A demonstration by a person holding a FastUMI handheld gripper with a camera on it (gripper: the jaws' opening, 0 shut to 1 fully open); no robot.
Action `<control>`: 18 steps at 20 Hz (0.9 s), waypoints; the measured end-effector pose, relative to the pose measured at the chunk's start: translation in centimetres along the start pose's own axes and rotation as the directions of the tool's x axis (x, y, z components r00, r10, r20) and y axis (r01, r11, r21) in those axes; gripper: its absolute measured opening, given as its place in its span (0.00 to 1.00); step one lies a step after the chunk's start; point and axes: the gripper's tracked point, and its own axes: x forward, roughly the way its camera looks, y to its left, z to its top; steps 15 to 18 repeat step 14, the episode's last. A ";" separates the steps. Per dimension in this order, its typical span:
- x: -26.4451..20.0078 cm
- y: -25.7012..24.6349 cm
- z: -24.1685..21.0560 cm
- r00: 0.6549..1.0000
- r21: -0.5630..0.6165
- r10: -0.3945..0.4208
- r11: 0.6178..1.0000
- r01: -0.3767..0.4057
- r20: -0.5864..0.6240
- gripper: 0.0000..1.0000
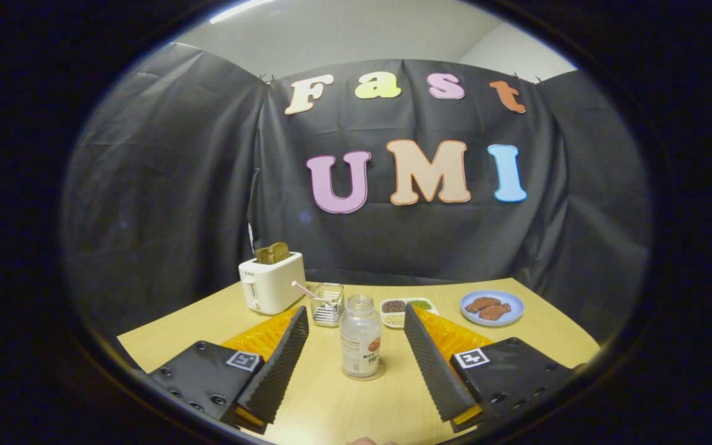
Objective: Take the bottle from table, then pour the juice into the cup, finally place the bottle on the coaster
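Spread gripper (356, 346) fingers flank the upright, uncapped bottle (360, 337) on its coaster (363, 374) at twelve o'clock; a sideways nudge could tip it.

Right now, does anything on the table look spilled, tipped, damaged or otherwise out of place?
Nothing stands out. The bottle stands upright on the coaster, uncapped, between the open gripper fingers with gaps on both sides. The cup with its straw, the toaster, the snack tray and the plate sit level on the dry-looking table.
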 end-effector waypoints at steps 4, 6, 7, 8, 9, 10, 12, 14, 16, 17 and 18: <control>-1.3 -0.9 2.1 1.000 -0.048 -0.021 0.999 0.022 0.014 0.97; -1.7 -1.2 2.6 1.000 -0.056 -0.029 0.998 0.029 0.010 0.97; -1.9 -1.3 2.8 1.000 -0.055 -0.030 0.998 0.030 0.006 0.97; -2.0 -1.5 3.0 1.000 -0.049 -0.030 0.998 0.030 0.001 0.97; -2.1 -1.6 3.2 1.000 -0.044 -0.026 0.999 0.026 0.002 0.97; -2.3 -2.0 3.5 1.000 -0.044 -0.029 0.999 0.029 0.005 0.97; -2.6 -2.8 3.7 0.999 -0.056 -0.041 0.998 0.041 0.012 0.97; -2.8 -3.4 3.7 0.999 -0.061 -0.050 0.997 0.050 0.011 0.97; -2.8 -3.4 3.7 0.999 -0.061 -0.050 0.997 0.050 0.011 0.97; -2.8 -3.4 3.7 0.999 -0.061 -0.050 0.997 0.050 0.011 0.97; -2.8 -3.4 3.7 0.999 -0.061 -0.050 0.997 0.050 0.011 0.97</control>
